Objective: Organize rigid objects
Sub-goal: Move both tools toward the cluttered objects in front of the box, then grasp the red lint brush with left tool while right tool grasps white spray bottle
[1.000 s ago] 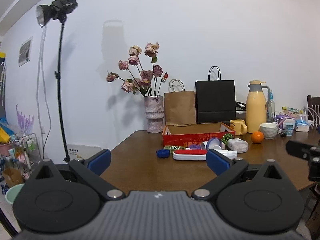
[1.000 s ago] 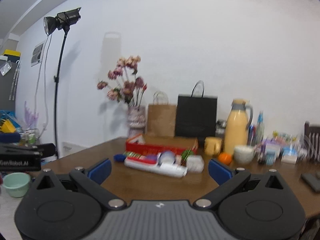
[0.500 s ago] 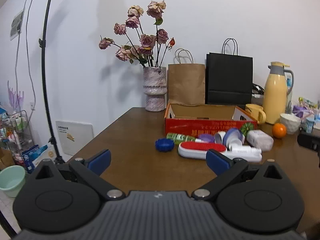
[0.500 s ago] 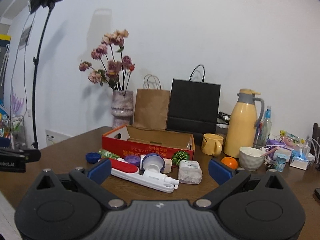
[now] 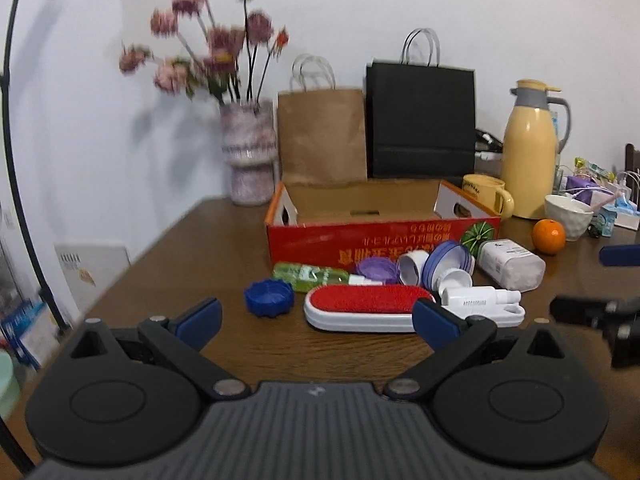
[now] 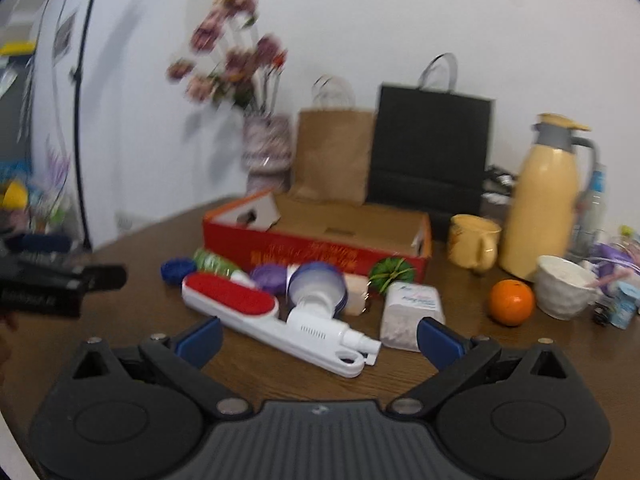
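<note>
A red cardboard box (image 5: 380, 236) (image 6: 320, 248) stands open on the brown table. In front of it lie a white lint brush with a red pad (image 5: 368, 306) (image 6: 236, 300), a blue lid (image 5: 269, 297) (image 6: 176, 270), a green bottle (image 5: 312, 274), a purple lid (image 5: 376, 270) (image 6: 270, 278), a blue-rimmed jar (image 5: 448, 264) (image 6: 316, 286) and a white packet (image 5: 512, 266) (image 6: 412, 314). My left gripper (image 5: 316, 318) hovers open just short of the brush. My right gripper (image 6: 319, 339) is wide, its jaws closing with nothing between them, near the brush's handle end.
An orange (image 6: 512, 302), white bowl (image 6: 564, 292), yellow mug (image 6: 474, 246) and yellow thermos (image 6: 544, 196) stand to the right. A flower vase (image 5: 250, 160), brown bag (image 5: 322, 136) and black bag (image 5: 420, 120) line the wall behind. The table edge (image 5: 132, 268) drops off left.
Both grippers have come forward and tipped down towards the pile in front of the box, which now looks much larger. Nothing has been taken hold of.
</note>
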`<action>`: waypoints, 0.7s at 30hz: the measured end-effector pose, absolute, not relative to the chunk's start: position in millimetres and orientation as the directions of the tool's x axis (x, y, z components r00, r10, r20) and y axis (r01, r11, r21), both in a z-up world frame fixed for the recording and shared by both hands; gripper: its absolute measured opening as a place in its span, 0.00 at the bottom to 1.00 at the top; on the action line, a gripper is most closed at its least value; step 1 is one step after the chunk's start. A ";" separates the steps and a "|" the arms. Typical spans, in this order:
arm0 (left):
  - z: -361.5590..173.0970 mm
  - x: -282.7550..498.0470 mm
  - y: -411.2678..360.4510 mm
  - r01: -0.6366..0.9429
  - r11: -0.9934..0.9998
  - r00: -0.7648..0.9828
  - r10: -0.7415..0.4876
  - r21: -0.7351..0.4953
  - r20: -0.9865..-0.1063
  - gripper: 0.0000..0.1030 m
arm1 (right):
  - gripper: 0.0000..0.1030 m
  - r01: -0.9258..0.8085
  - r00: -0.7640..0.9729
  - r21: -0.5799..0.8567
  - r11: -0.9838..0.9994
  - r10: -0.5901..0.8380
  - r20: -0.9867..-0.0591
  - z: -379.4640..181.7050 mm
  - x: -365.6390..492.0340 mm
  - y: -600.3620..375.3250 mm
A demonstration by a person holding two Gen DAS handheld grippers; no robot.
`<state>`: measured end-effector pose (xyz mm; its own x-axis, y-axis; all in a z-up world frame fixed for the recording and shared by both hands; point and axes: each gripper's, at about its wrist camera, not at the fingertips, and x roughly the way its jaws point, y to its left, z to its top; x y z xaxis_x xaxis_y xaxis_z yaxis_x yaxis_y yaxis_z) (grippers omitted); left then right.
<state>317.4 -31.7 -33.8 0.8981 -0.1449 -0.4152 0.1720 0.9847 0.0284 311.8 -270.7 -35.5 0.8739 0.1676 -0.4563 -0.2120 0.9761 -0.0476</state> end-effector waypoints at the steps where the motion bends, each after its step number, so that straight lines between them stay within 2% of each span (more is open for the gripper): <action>1: -36.1 324.9 -32.7 0.167 0.986 0.890 -0.143 0.017 -0.432 1.00 | 0.83 -0.234 0.866 -0.045 0.971 0.187 -0.465 -38.8 319.8 -271.0; 2: -38.2 333.3 -35.3 0.159 0.987 0.883 -0.137 0.010 -0.449 1.00 | 0.78 -0.253 0.852 -0.042 0.967 0.202 -0.483 -42.4 330.3 -271.2; 5: -42.9 347.8 -42.1 0.152 0.988 0.871 -0.136 -0.004 -0.472 1.00 | 0.47 -0.296 0.801 -0.019 0.955 0.237 -0.550 -56.9 365.4 -271.5; 6: -44.6 351.8 -44.8 0.153 0.988 0.869 -0.137 -0.006 -0.476 1.00 | 0.40 -0.300 0.791 -0.015 0.954 0.240 -0.562 -61.7 374.4 -271.6; 9: -49.7 361.5 -50.0 0.150 0.988 0.861 -0.139 -0.018 -0.490 1.00 | 0.40 -0.332 0.769 -0.023 0.943 0.257 -0.585 -76.9 395.6 -268.7; 13: -58.0 370.7 -53.3 0.138 0.990 0.840 -0.134 -0.032 -0.525 1.00 | 0.47 -0.391 0.719 0.000 0.920 0.305 -0.624 -92.7 406.7 -265.1; 21: -65.4 385.5 -63.5 0.122 0.991 0.817 -0.133 -0.058 -0.562 1.00 | 0.47 -0.592 0.566 0.133 0.795 0.528 -0.634 -95.1 375.6 -241.6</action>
<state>385.5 -63.5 -65.4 0.8165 -0.1332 -0.5617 0.1216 0.9909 -0.0581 375.6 -241.6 -95.1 0.5657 0.5277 -0.6337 -0.5919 0.7949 0.1335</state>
